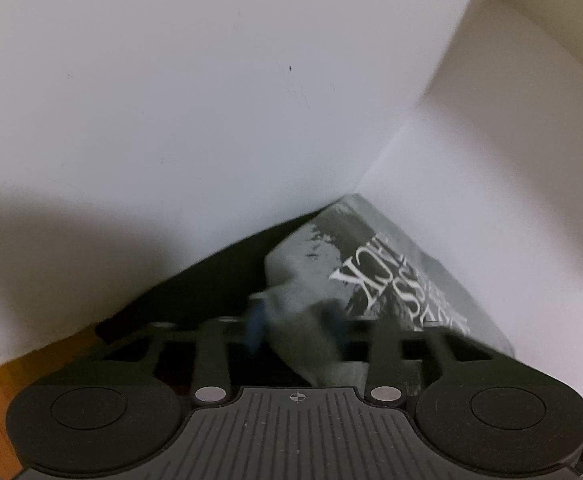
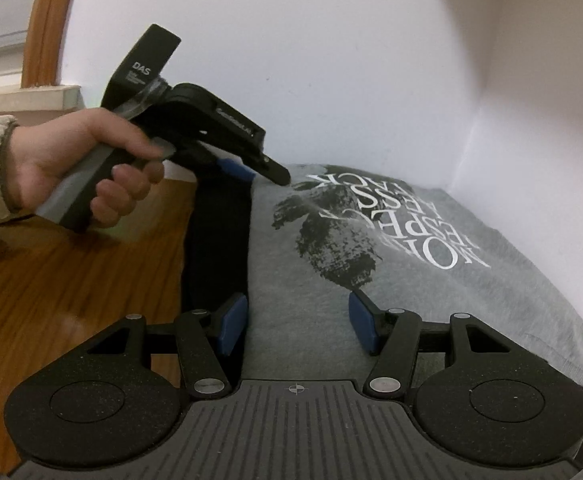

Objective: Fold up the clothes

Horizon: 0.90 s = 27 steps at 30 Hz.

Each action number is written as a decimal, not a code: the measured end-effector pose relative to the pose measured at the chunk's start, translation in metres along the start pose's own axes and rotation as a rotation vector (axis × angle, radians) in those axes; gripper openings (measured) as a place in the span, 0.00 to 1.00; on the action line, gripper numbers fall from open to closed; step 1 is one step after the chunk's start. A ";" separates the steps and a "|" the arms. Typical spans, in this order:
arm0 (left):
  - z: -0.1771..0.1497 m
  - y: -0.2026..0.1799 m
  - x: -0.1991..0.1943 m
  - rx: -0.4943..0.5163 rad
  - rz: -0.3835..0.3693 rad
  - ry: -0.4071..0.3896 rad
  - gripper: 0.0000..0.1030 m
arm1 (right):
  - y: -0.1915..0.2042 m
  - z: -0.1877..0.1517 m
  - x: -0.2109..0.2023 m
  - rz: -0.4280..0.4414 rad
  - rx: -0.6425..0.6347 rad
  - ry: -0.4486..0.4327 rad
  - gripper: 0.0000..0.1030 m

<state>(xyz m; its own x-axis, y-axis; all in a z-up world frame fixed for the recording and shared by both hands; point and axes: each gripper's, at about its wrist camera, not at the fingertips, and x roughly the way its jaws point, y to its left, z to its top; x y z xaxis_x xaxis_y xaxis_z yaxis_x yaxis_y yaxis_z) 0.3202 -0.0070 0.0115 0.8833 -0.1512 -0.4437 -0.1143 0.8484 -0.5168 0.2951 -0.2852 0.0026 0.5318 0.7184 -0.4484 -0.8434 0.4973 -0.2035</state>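
A grey T-shirt (image 2: 431,300) with a dark print and white lettering lies on the floor in a wall corner, partly over a black garment (image 2: 215,240). My left gripper (image 2: 269,172), held by a hand (image 2: 91,160), sits at the shirt's far left edge. In the left wrist view the left gripper (image 1: 295,312) is blurred, its blue pads pinched on a bunched fold of the grey shirt (image 1: 391,248), with the black garment (image 1: 231,272) to the left. My right gripper (image 2: 297,320) is open at the shirt's near edge, with flat grey cloth between its blue pads (image 2: 233,322).
White walls (image 2: 331,60) meet in a corner right behind the shirt and close off its far and right sides. The wooden floor (image 2: 71,280) spreads out to the left. A wooden door frame (image 2: 47,20) stands at the upper left.
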 end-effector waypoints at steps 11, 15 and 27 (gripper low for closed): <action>0.018 -0.008 -0.019 0.143 0.159 -0.018 0.03 | -0.002 -0.007 -0.010 0.008 0.003 -0.052 0.55; -0.004 -0.011 -0.025 0.213 0.184 -0.014 0.17 | -0.008 -0.008 -0.013 0.023 0.025 -0.068 0.55; -0.017 -0.089 -0.015 0.488 0.054 -0.013 0.39 | -0.037 -0.004 -0.052 0.132 0.182 0.022 0.32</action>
<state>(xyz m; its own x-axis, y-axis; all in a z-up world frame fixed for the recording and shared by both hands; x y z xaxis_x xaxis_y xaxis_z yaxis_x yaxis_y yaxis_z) 0.3095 -0.0894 0.0518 0.8880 -0.0971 -0.4495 0.0638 0.9940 -0.0887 0.2978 -0.3432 0.0298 0.4144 0.7732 -0.4801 -0.8765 0.4810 0.0181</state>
